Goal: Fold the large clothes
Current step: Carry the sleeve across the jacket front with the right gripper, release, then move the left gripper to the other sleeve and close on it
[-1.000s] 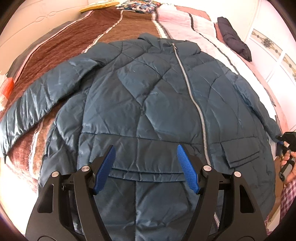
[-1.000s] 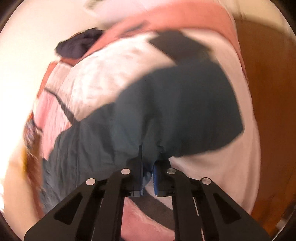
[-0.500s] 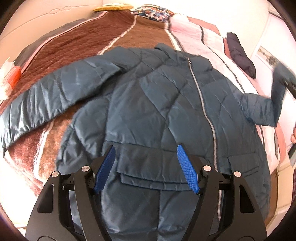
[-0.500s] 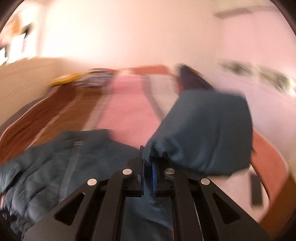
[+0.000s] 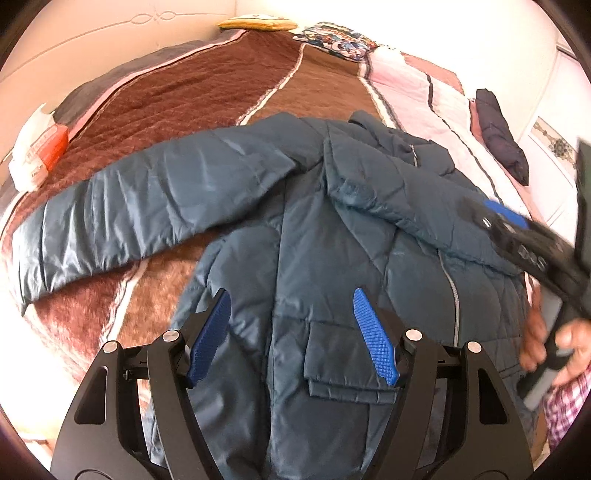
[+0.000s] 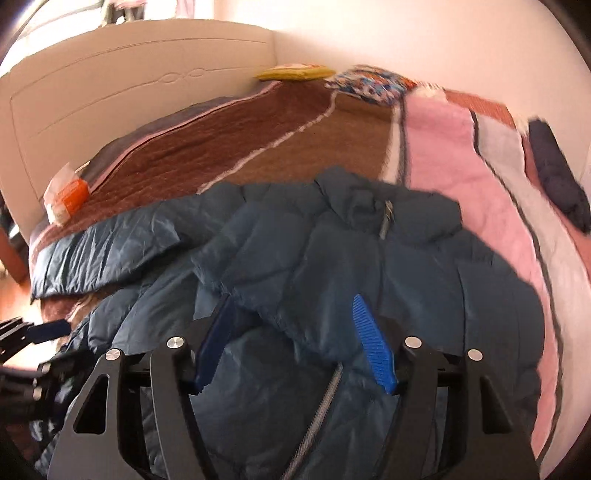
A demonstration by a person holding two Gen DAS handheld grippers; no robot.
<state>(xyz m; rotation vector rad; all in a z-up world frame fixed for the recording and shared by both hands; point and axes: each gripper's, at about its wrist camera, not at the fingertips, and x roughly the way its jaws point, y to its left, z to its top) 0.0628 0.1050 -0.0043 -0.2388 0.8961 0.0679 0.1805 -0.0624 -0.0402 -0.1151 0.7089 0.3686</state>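
Teal quilted puffer jacket (image 5: pixel 314 236) lies flat on brown-and-pink striped bedspread (image 5: pixel 207 88), directly ahead of both grippers. Left gripper (image 5: pixel 291 332) jaws wide, empty. Right gripper (image 6: pixel 291 339) jaws wide, one sleeve folded across jacket front between them.

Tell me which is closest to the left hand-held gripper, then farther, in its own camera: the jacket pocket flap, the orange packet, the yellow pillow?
1. Pocket flap, just beside the left hand-held gripper.
2. Orange packet, far left.
3. Yellow pillow, top, by the headboard.
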